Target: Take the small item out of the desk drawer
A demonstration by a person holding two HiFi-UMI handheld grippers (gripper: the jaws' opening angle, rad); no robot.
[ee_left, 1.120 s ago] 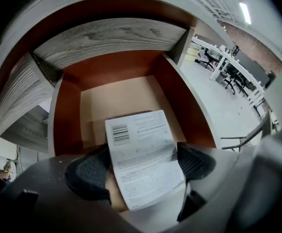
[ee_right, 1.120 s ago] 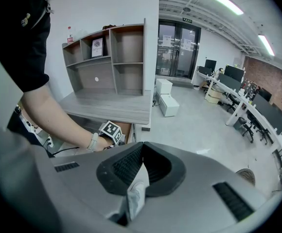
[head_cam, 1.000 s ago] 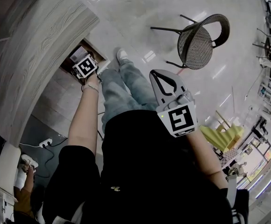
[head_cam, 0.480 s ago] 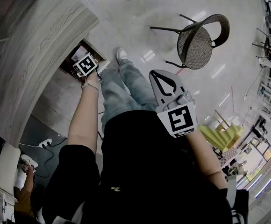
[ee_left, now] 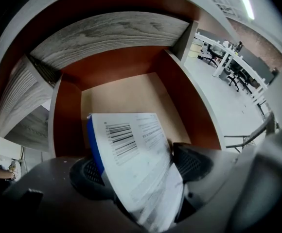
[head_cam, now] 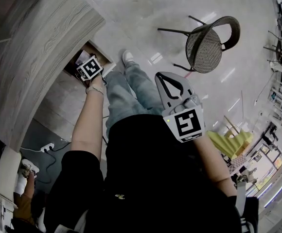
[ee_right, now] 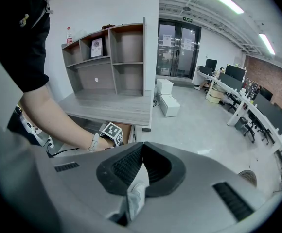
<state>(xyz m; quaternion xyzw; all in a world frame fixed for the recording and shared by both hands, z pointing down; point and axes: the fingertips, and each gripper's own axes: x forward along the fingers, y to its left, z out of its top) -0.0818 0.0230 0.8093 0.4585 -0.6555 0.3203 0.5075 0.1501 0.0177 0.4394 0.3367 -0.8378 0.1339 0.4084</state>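
A head view looks steeply down a standing person's body. The left arm (head_cam: 89, 123) is stretched down and forward so that the left claw (ee_left: 141, 166) can reach under the grey wood-grain tabletop (head_cam: 44, 47) into the open desk drawer (ee_left: 65, 125). From above, only that claw's marker cube (head_cam: 89, 68) is seen at the drawer mouth.

In the left gripper view, a small white box (ee_left: 131, 149) with a blue side and a printed barcode is set between the 2 black ribbed pads (ee_left: 192, 161). The jaws are closing and are pressed on its 2 sides, so the box is gripped while inside the drawer, above the pale drawer floor. It is held tilted, with the barcode face turned up toward the camera, probably because it was reached at an angle from above.

The right claw (ee_right: 141, 147) is kept raised at chest height, well apart from the drawer and out of the left arm's way. Its jaws are brought together at the tips.

The box's near end is blurred and cut off behind the claw's body, so its full length cannot be read. The print beside the barcode is too small to read. A pale strip in the slit behind the right claw's tips may be a crumpled scrap or merely the floor seen through. From the head view, the drawer's inside is mostly hidden by the tabletop and the cube.
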